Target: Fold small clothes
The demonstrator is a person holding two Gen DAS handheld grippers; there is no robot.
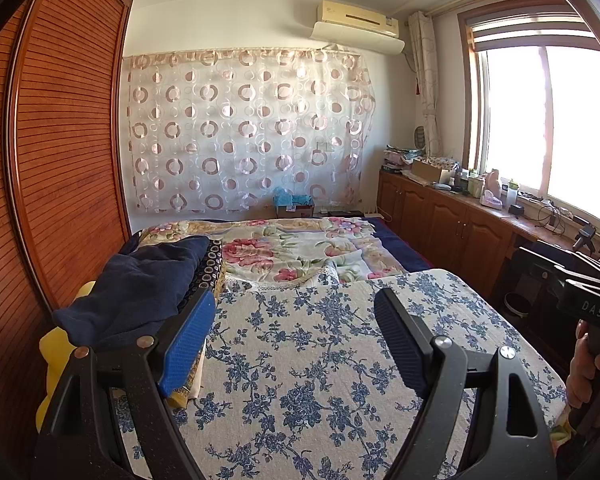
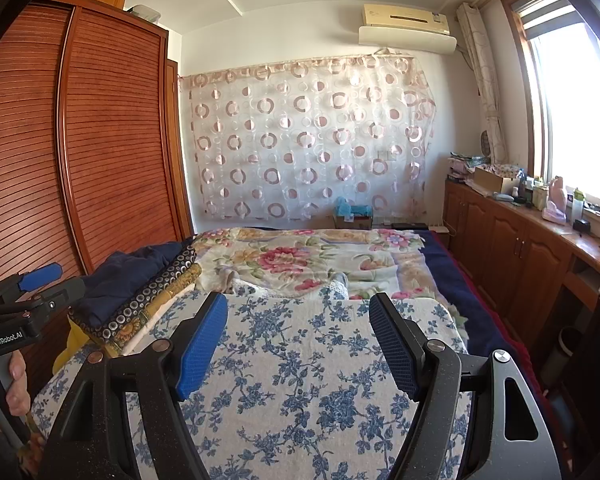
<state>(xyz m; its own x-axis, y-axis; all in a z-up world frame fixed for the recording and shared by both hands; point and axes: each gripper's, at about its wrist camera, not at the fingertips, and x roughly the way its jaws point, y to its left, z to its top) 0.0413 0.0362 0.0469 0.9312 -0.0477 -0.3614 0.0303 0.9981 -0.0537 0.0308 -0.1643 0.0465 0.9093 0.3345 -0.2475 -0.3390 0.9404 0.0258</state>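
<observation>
On the near end of the bed lies a blue-flowered cloth (image 1: 320, 360), spread flat and filling the space between both pairs of fingers. Its near edge is cut off by the bottom of each view and by the gripper frames, so its full outline cannot be made out. What shows runs lengthwise away from the cameras toward the far wall, its far edge lying across the bed against a pink-flowered quilt (image 1: 292, 248).

At the left edge of the bed, against the wooden wardrobe (image 1: 60, 160), sits a stack of folded clothes (image 2: 140, 292) — a dark navy piece on top, a ring-patterned dark one under it, then yellow and white layers. The stack's long side runs from near left toward the far wall. In the left wrist view the blue pad hides its near corner, and something yellow beneath it is too covered to identify.

The left gripper (image 1: 296, 344) stands open over the flowered cloth, nothing between its fingers. The right gripper (image 2: 300, 344) is likewise spread wide and empty above the same cloth. Each hand (image 1: 588, 368) shows only partly at the frame edge, wrapped around a handle.
</observation>
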